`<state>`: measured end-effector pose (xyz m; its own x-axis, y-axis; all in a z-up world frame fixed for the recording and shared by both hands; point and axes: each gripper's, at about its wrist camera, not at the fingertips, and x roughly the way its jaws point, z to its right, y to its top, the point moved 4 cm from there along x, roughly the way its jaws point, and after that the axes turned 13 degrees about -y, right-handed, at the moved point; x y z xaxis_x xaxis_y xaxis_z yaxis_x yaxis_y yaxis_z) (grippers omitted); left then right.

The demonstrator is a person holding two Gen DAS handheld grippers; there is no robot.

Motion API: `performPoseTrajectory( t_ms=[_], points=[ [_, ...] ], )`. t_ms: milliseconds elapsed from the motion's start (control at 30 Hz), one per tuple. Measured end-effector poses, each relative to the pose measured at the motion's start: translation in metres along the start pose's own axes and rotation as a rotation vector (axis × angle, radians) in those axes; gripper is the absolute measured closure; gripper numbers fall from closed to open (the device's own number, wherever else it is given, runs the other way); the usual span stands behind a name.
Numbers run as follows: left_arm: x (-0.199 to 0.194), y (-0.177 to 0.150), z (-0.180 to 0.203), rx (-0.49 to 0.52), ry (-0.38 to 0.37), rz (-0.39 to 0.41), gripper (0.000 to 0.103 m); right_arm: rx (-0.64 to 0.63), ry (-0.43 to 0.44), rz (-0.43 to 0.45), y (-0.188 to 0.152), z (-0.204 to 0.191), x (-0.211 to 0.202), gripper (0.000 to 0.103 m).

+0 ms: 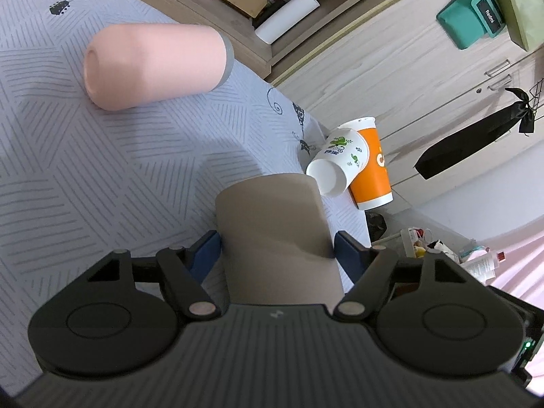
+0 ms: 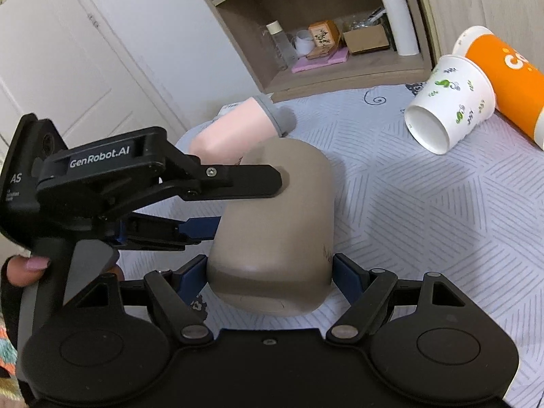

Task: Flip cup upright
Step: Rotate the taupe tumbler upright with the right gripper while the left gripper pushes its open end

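A taupe cup is held above the patterned tablecloth, its flat base toward the right wrist camera. My right gripper is shut on it near the base, blue pads on both sides. My left gripper comes in from the left and is shut on the cup's middle, one finger above and one below. In the left wrist view the cup fills the space between the left gripper's blue pads.
A pink cup with a grey rim lies on its side on the cloth; it also shows in the right wrist view. A white floral paper cup and an orange cup lie on their sides near the table edge. A shelf stands behind.
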<state>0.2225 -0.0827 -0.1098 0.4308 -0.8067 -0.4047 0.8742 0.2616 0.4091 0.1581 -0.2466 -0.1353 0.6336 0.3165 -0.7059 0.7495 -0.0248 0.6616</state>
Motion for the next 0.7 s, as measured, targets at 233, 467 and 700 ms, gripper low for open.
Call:
performPoseTrajectory(
  t_ms=[233, 467, 700],
  points=[
    [0.001, 0.001, 0.0, 0.033, -0.015, -0.01, 0.03, -0.155, 0.041, -0.001, 0.015, -0.004, -0.006, 0.009],
    [0.005, 0.006, 0.001, 0.027, -0.011, -0.05, 0.03, -0.083, 0.059, -0.169, 0.042, 0.006, 0.01, 0.009],
    [0.008, 0.008, 0.005, 0.051, -0.003, -0.083, 0.03, -0.082, 0.042, -0.222, 0.047, 0.005, 0.021, 0.015]
  ],
)
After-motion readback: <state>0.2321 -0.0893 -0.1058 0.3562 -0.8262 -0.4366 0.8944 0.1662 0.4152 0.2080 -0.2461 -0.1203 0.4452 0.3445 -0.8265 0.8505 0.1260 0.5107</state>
